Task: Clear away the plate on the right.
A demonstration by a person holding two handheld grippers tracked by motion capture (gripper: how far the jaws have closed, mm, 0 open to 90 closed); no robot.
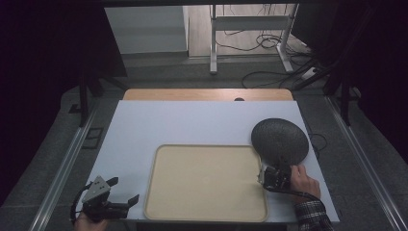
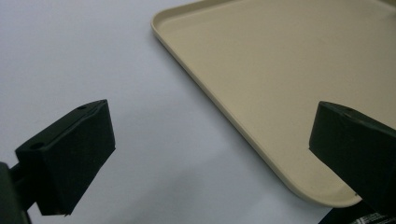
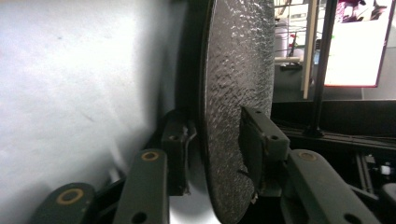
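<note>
A dark, rough-textured round plate lies on the white table sheet, just right of a beige tray. My right gripper sits at the plate's near edge, turned on its side. In the right gripper view the plate has its rim between the jaws of the right gripper; one pad lies against the top face, while the other stands a narrow dark gap off the underside. My left gripper rests open near the front left corner, its left gripper view looking across the tray's corner.
The white sheet covers most of a wooden table, whose far edge shows as a strip. Beyond it are a metal stand's legs and floor cables. A plaid sleeve comes in at the bottom right.
</note>
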